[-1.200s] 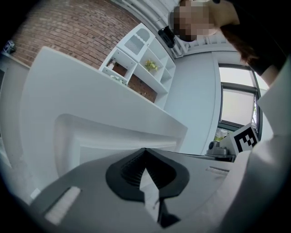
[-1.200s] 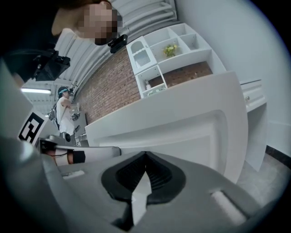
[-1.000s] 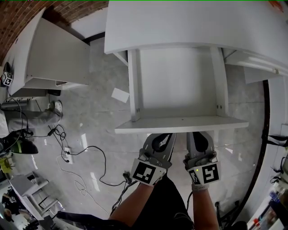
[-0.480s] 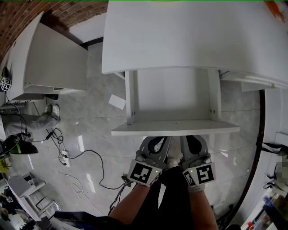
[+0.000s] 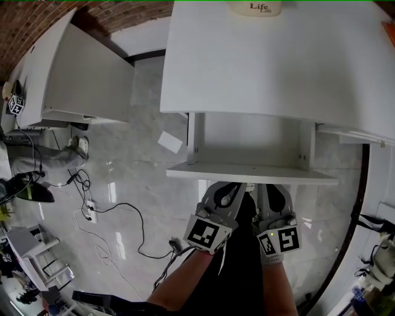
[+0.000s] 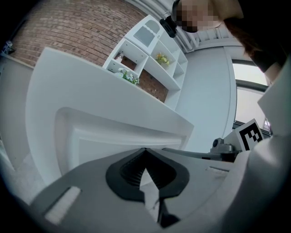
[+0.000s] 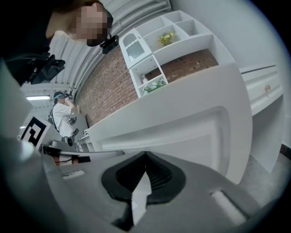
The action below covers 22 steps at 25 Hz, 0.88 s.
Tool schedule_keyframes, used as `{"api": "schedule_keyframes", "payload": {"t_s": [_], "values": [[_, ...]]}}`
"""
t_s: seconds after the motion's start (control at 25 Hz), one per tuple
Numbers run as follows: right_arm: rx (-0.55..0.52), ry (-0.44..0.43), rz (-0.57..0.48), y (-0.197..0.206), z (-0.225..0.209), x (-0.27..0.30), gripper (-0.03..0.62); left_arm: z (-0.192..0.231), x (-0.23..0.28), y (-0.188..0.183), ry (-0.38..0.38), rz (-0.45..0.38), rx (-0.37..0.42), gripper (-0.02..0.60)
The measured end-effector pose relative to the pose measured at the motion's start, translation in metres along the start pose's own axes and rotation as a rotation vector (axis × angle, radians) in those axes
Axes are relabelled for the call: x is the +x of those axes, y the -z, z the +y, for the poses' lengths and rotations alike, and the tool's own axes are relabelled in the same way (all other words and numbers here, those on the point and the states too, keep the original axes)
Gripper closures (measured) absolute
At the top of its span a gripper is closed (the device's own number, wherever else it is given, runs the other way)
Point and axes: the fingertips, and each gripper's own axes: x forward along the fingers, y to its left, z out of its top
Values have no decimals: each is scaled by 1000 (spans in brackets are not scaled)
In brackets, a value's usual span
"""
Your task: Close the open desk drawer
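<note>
The drawer [image 5: 253, 173] was white, a shallow box with a plain front. It stood partly out from under the desk [image 5: 278, 62], with its front toward me. My left gripper [image 5: 229, 185] and right gripper [image 5: 273, 186] sat side by side at the front's lower edge; I could not tell whether they touched it. Each gripper view showed its jaws closed tip to tip with nothing between them.

Only the head view showed the drawer's white inside and its two side walls. It also showed a tub [image 5: 255, 7] at the desk's far edge, a paper [image 5: 170, 142] on the floor, and cables [image 5: 117, 216] to my left.

Only the gripper views showed the front's recessed panel from low down, the wall shelves [image 7: 159, 41] with plants, and the brick wall [image 6: 68, 32]. The right one also caught a person [image 7: 61, 116] in white, far off.
</note>
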Motion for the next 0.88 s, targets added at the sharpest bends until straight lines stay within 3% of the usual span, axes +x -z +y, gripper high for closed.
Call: {"api": "schedule_keyframes", "payload": {"t_s": [0.88], "values": [[6, -44, -2, -22, -15, 44, 595, 28, 35, -31, -51, -26, 3, 580]]}}
